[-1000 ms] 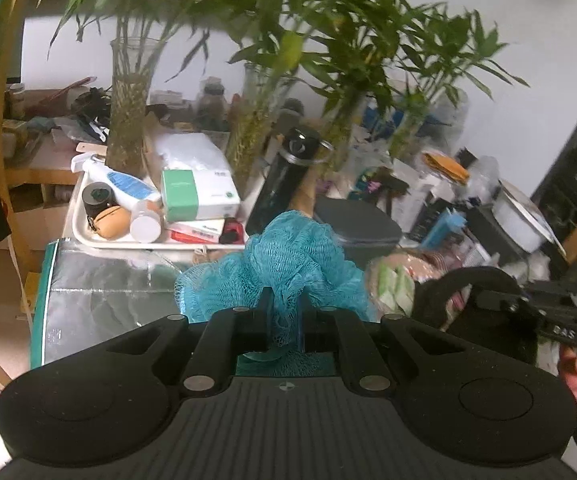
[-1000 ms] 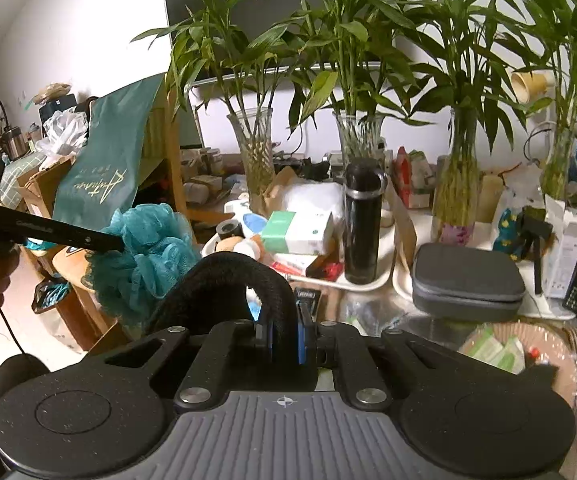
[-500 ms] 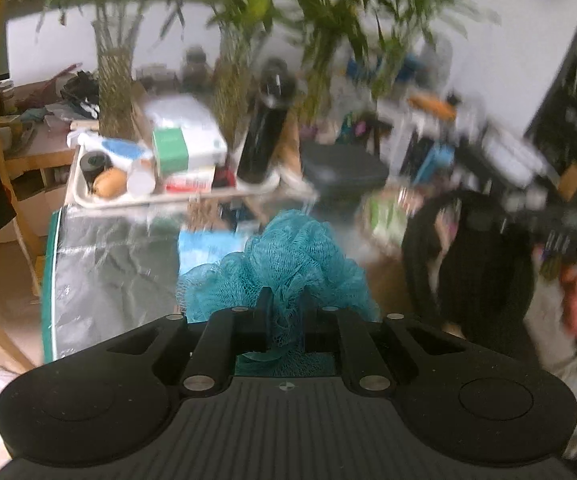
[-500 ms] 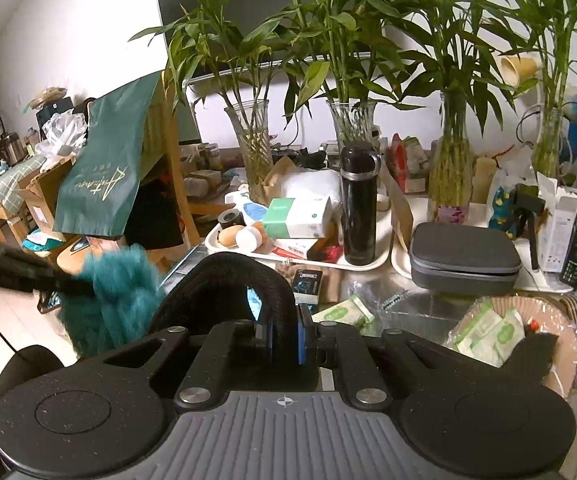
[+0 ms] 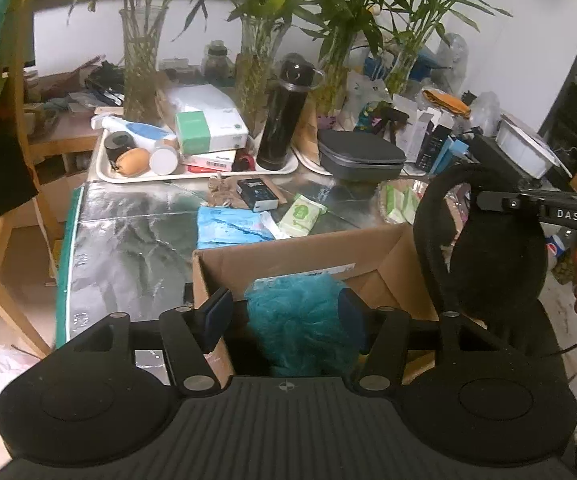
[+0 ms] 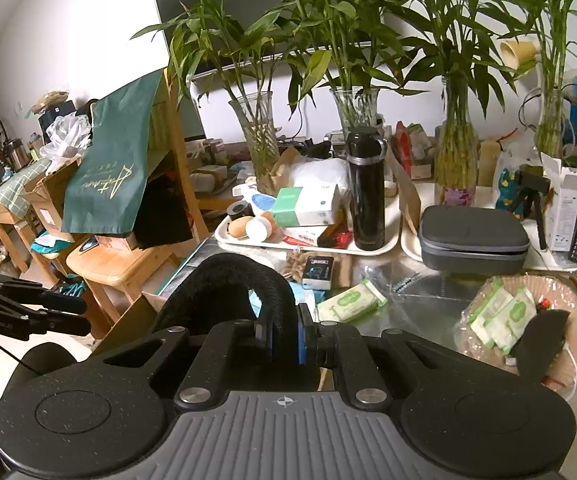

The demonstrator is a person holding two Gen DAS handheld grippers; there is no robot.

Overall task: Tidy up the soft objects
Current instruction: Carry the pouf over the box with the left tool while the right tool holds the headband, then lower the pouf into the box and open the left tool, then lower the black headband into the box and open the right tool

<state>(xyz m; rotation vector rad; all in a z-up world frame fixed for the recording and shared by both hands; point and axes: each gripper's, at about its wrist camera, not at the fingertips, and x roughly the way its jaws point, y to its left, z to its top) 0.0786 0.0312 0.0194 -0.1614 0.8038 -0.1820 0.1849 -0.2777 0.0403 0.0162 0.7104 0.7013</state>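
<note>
A: Nearest you, your left gripper [image 5: 282, 314] has its jaws spreading apart, with the teal mesh bath pouf [image 5: 302, 320] sitting loosely between the pads.

B: And where is the pouf?

A: Over the open cardboard box [image 5: 372, 258] just in front of you, at its near edge. I can't tell whether it rests on the bottom.

B: What about my right gripper [image 6: 284, 334]?

A: Its fingers are pressed together, pinching the rim of a black padded loop [image 6: 244, 280] that arches up to the left of them. In the left view that loop hangs right of the box.

B: Beyond that?

A: A silver foil table cover [image 5: 128, 236] with a pack of wet wipes [image 6: 350, 296]. Farther back, a white tray [image 6: 308, 246] carries a black flask [image 6: 364, 192], a grey zip case [image 6: 472, 236] lies to its right, and bamboo in glass vases [image 6: 258, 144] lines the wall.
</note>
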